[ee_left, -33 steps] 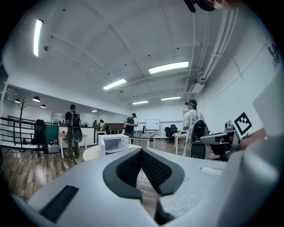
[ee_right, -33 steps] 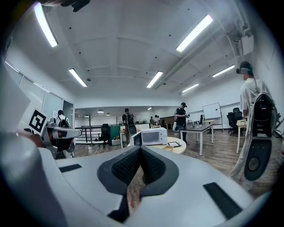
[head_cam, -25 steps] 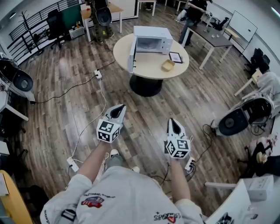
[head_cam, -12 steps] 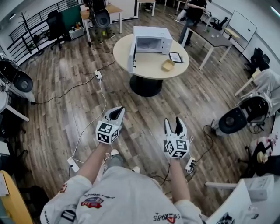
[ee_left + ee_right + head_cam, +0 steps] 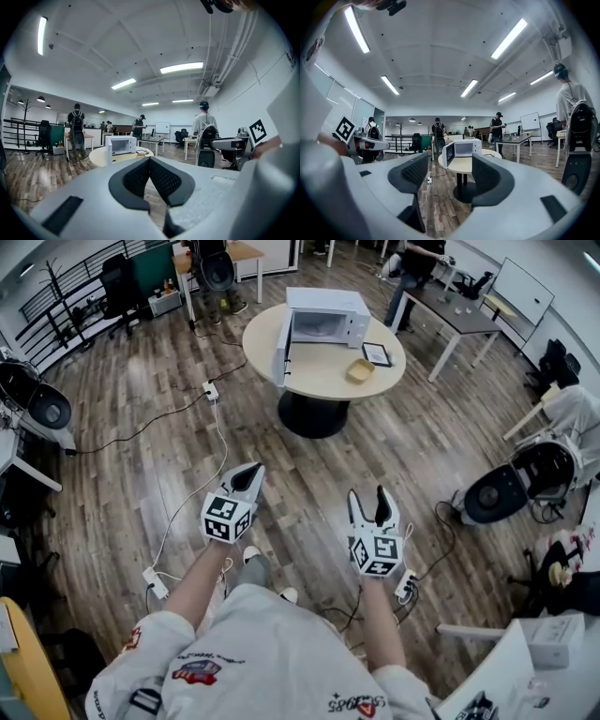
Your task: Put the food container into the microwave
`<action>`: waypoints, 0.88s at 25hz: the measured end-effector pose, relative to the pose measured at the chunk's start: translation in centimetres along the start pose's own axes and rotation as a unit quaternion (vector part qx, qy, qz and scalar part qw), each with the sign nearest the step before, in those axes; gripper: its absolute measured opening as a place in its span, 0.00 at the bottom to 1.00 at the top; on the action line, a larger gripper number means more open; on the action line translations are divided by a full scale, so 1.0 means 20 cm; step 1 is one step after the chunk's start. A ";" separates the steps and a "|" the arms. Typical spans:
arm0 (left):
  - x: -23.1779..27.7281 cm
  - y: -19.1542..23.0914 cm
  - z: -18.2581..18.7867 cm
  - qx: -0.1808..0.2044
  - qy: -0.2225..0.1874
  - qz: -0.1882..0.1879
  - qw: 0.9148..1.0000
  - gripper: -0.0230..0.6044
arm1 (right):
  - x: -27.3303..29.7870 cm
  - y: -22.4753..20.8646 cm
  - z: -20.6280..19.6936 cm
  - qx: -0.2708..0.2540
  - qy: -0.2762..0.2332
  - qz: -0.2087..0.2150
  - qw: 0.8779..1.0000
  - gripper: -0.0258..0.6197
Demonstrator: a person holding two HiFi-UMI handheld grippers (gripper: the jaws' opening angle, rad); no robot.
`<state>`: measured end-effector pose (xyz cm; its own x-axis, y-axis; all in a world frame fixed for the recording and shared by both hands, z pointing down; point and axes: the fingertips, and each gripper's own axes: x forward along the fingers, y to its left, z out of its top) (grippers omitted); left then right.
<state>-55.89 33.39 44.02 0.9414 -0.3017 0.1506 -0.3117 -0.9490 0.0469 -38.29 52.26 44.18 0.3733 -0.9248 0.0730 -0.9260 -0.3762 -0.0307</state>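
The container [image 5: 360, 372] — small, shallow, tan — sits on the round bench [image 5: 314, 376] just in front of the microwave [image 5: 328, 307], whose door [image 5: 280, 351] stands open. Well apart from it, the left tool [image 5: 249, 474] is pressed together; the right tool [image 5: 368, 499] has just been opening — spread, nothing between.

Your left gripper [image 5: 249, 472] and right gripper [image 5: 367, 496] are white with black-lined jaws. Their cubes [image 5: 228, 517] carry black-and-white square markers. At upper centre, the microwave [image 5: 323, 313] is white. The bench [image 5: 314, 371] is cream with a black foot [image 5: 314, 420]. The container [image 5: 360, 373] is tan. The floor [image 5: 131, 437] is brown wood plank. Your shirt [image 5: 272, 652] is white with red-and-blue print.
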 end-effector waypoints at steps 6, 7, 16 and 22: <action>0.04 -0.02 -0.01 -0.002 0.005 -0.009 1.000 0.04 | 0.00 -0.05 -0.01 0.008 0.000 -0.008 1.000 0.48; 0.06 -0.01 -0.02 -0.003 0.005 -0.009 1.000 0.04 | 0.01 -0.06 -0.01 0.009 -0.002 -0.009 1.000 0.48; 0.35 0.01 -0.05 -0.017 0.010 -0.022 1.000 0.04 | 0.18 -0.22 -0.07 0.010 0.013 -0.017 1.000 0.47; 0.66 0.07 -0.02 -0.023 0.005 -0.026 0.999 0.04 | 0.44 -0.40 -0.03 0.003 0.014 -0.016 1.000 0.47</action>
<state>-43.90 28.11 46.45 0.9551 -0.2517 0.1563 -0.2688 -0.9580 0.1002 -27.55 47.21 45.73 0.4005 -0.9105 0.1027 -0.9135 -0.4055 -0.0331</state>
